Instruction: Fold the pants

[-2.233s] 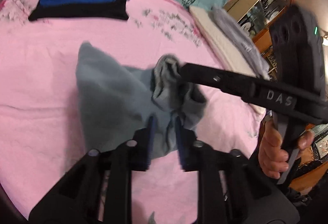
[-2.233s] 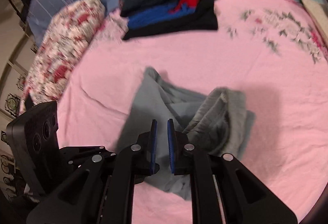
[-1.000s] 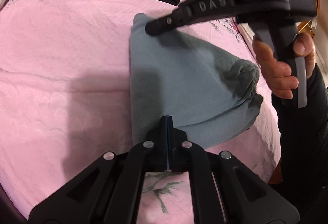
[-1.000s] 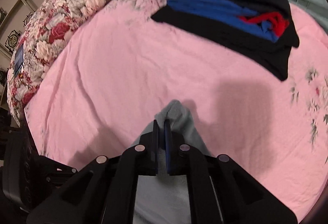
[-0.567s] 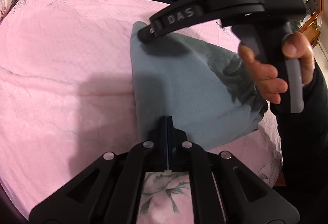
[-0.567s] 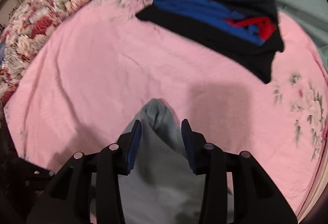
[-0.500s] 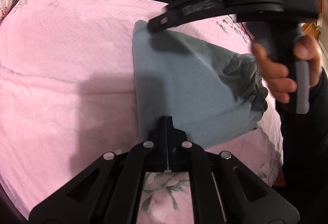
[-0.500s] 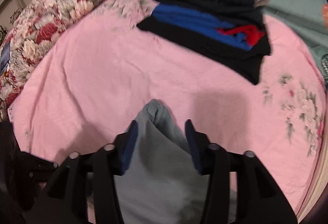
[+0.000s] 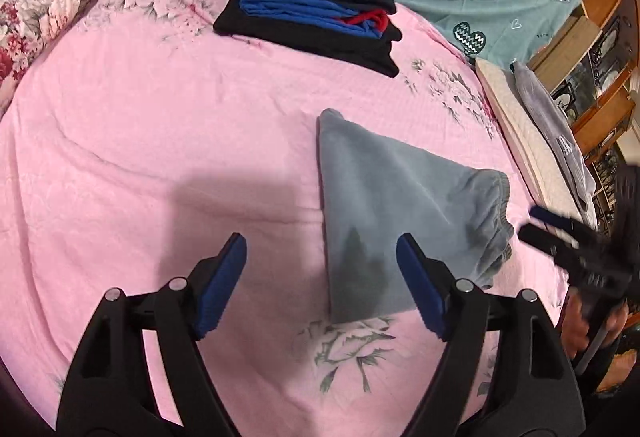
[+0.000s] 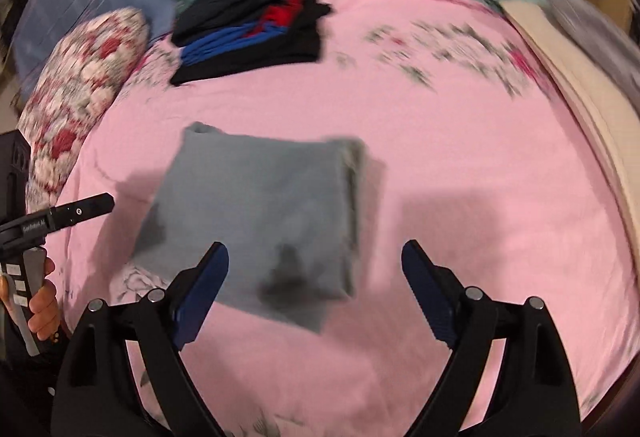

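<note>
While blurred, folded pants (image 10: 264, 213) lie released.

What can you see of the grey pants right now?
The grey pants are a soft, fleecy-looking grey-blue garment, folded into a compact, roughly square bundle lying flat on the pink bedspread. The gathered elastic waistband sits on the right edge in the left wrist view. Dark gripper shadows fall on the near part. Neither the left gripper nor the right gripper touches them; both are open.
</note>
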Demonstrator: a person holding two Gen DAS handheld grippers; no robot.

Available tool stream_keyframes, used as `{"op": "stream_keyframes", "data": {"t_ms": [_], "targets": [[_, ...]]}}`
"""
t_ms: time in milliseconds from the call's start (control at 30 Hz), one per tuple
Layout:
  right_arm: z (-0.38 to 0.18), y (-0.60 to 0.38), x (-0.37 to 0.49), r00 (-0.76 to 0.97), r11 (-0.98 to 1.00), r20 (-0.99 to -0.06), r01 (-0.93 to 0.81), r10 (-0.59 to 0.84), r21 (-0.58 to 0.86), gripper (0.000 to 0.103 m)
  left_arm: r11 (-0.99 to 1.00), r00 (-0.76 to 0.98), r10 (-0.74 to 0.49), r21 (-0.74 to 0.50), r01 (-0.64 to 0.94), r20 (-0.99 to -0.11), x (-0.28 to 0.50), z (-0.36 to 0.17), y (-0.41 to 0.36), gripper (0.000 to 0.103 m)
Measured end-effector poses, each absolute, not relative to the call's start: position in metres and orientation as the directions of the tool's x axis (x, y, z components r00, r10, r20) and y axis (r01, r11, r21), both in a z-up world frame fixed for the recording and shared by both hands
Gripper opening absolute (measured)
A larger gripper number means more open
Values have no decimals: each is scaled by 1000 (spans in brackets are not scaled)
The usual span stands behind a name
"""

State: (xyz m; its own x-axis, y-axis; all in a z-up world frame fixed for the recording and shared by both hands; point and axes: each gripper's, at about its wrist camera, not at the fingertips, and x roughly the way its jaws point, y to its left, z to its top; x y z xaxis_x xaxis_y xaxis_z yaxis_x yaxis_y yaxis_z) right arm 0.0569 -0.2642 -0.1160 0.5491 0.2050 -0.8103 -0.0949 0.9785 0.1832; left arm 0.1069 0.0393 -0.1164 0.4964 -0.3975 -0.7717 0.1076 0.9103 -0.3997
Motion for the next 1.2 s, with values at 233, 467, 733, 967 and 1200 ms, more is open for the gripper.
{"op": "stream_keyframes", "data": {"t_ms": [233,467,733,967,1200], "targets": [[-125,-325,25,570,959,-807,110,153,260,89,830,251,-555,-547,109,-793,157,-157,27,83],[-119,-338,11,591,956,-792,114,152,269,89,732,127,-681,-667,137,-721,181,-169,-4,89],[-135,-294,79,455,917,-812,-29,366,397,89,767,149,-641,-618,176,-753,176,-165,-18,83],[-160,-277,122,336,911,-855,-24,395,412,89,762,142,-646,-620,188,-751,174,-165,-14,83],[-168,-261,129,344,921,-857,-75,384,383,87,774,135,-627,-593,223,-767,180,-164,-26,68]]}}
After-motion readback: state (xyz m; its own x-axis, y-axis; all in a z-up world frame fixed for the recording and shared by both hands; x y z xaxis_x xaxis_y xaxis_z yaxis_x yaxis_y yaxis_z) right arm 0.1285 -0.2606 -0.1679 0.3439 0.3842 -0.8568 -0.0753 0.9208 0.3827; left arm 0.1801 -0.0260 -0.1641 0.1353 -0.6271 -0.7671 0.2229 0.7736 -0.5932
